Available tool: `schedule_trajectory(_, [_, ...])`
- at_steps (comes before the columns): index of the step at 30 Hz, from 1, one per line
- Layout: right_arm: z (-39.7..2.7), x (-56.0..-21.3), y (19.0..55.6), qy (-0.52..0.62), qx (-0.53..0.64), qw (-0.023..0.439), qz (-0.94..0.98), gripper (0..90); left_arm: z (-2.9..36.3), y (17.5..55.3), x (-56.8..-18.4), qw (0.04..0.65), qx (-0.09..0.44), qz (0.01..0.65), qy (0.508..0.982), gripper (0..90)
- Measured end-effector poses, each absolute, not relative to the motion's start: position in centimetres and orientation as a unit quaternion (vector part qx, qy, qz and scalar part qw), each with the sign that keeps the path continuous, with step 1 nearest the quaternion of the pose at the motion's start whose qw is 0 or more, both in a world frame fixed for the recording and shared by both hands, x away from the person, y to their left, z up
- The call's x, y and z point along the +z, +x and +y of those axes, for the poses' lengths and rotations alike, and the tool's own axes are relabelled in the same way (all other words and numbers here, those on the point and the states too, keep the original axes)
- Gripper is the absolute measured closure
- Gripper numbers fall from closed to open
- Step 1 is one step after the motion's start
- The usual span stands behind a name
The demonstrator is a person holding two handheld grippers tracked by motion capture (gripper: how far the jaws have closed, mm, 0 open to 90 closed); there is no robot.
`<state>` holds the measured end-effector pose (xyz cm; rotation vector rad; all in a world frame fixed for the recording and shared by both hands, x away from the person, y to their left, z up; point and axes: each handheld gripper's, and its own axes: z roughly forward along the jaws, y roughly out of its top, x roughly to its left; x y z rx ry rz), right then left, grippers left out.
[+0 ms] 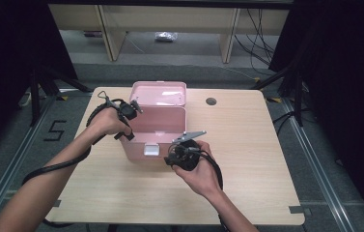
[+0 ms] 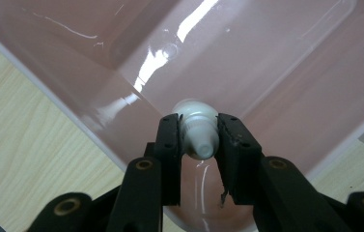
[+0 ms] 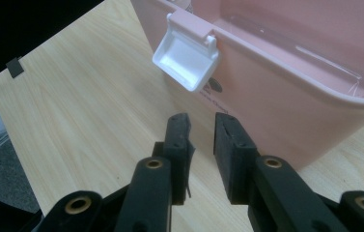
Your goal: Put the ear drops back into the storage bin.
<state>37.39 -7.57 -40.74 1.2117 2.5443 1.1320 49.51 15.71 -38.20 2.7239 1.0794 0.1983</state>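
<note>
A pink box [image 1: 158,126] with its lid [image 1: 159,93] raised behind stands at upper centre of the high view, blocking the middle of the table [image 1: 247,154]. Its mouth is open from above. A white latch [image 3: 186,52] juts from the front wall. Bare tabletop lies at the right, the lower centre and the far left of the frame.

Both forearms are bare. Each black claw [image 2: 198,140] [image 3: 203,133] is built with brass-ringed pivot screws; thick black cables are trailed behind.
</note>
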Motion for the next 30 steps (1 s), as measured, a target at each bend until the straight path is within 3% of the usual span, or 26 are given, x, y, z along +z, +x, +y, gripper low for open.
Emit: schedule_trajectory(30, [-7.61, -40.99, 37.61, 0.375, 0.384, 0.064, 0.841, 75.6, 15.20, 49.81, -39.09, 0.101, 0.062, 0.366, 0.923, 71.0])
